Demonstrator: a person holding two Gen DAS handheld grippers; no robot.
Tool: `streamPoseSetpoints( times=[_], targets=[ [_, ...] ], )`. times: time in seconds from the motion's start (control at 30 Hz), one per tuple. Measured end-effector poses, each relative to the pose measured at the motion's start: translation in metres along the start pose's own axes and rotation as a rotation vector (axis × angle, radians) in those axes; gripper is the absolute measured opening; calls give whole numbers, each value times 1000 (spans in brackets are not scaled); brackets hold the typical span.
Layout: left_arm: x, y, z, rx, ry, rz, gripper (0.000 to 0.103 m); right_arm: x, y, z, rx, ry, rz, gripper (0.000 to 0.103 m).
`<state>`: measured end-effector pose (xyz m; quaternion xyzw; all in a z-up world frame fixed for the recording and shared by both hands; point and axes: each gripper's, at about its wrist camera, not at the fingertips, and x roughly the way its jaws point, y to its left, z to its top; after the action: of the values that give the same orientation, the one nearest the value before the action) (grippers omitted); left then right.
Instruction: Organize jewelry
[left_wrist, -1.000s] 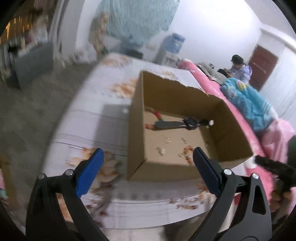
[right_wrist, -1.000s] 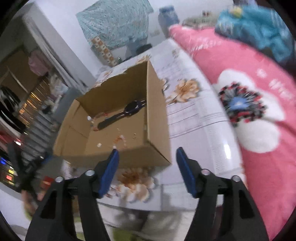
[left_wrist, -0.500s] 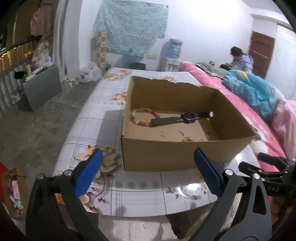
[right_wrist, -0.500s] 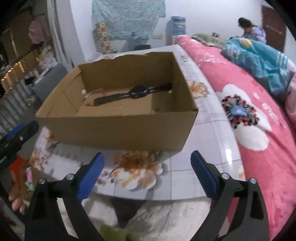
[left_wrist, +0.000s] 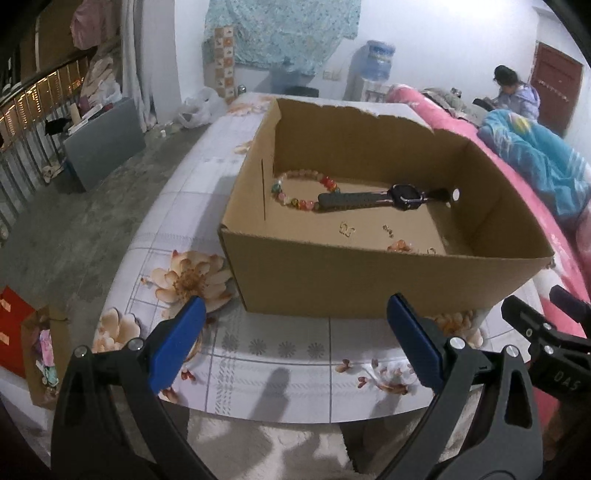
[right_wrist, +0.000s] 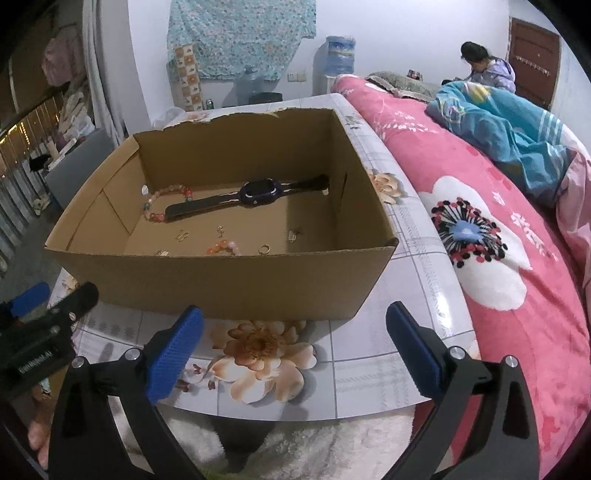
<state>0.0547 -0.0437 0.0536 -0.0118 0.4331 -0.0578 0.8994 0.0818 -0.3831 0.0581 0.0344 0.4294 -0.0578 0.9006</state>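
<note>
An open cardboard box (left_wrist: 369, 280) (right_wrist: 229, 284) stands on the flowered table. Inside lie a black wristwatch (left_wrist: 402, 195) (right_wrist: 255, 192), a bead bracelet (left_wrist: 295, 199) (right_wrist: 162, 195), a small orange bead piece (right_wrist: 221, 247), a ring (right_wrist: 263, 249) and several small gold pieces (left_wrist: 347, 229). My left gripper (left_wrist: 291, 339) is open and empty, just in front of the box's near wall. My right gripper (right_wrist: 295, 339) is open and empty, also in front of the box, by its right corner.
The table (left_wrist: 280, 354) (right_wrist: 369, 369) has a flower-print tile cloth. A pink bed (right_wrist: 498, 229) with a blue blanket (right_wrist: 509, 125) runs along the right. A person (left_wrist: 517, 96) sits at the far end. The grey floor (left_wrist: 74, 221) lies to the left.
Both grippers have drawn back and lowered from above the box to its near side. Their jaws stay open and empty. The box contents have not moved.
</note>
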Motion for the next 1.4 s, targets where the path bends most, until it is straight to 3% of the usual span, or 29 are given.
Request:
streamPoseSetpoints(
  times=[0.47, 1.4],
  targets=[
    [3, -16, 0, 20, 40, 54, 95, 6, -3, -1, 21, 27, 2, 97],
    [2, -25, 1, 65, 54, 48, 95, 6, -7, -3, 25, 34, -4, 97]
  ],
)
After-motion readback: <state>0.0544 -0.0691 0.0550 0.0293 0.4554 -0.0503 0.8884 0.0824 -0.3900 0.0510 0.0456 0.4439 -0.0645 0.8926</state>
